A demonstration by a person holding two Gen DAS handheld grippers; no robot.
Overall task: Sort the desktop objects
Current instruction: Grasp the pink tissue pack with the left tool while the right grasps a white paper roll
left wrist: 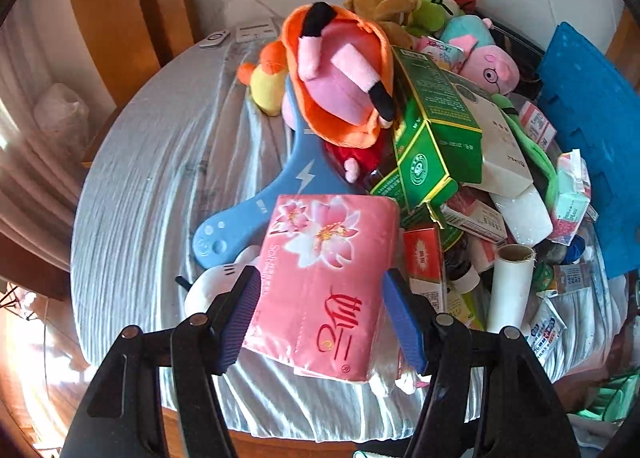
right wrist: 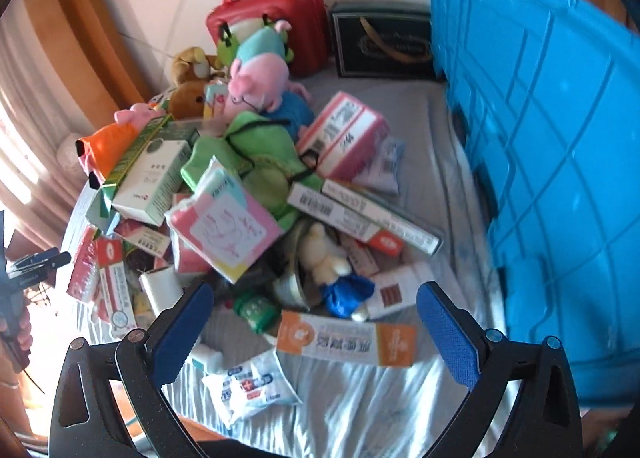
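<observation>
Pink tissue pack (left wrist: pixel 320 282) with white-pink blossoms and red script, green box (left wrist: pixel 432 137) edged yellow, plain blue crate (right wrist: pixel 560 161)

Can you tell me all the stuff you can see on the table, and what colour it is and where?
Pink soft tissue pack: one, pink with flowers, near edge of the pile, between the left fingers.
Blue plastic racket-shaped swatter: one, light blue, under the toys.
Orange and pink plush toy: one, on top of the pile.
Pink pig plush toy: one, pink with teal top, back of pile.
Green cardboard box: one, green, yellow-edged, middle of pile.
Red handled case: one, red, back by the wall.
Blue plastic crate: one, bright blue, right side.
Orange and white carton: one, front, ahead of the right fingers.
Grey cloth-covered table: one.
Left gripper: closed on the tissue pack.
Right gripper: open, empty.
</observation>
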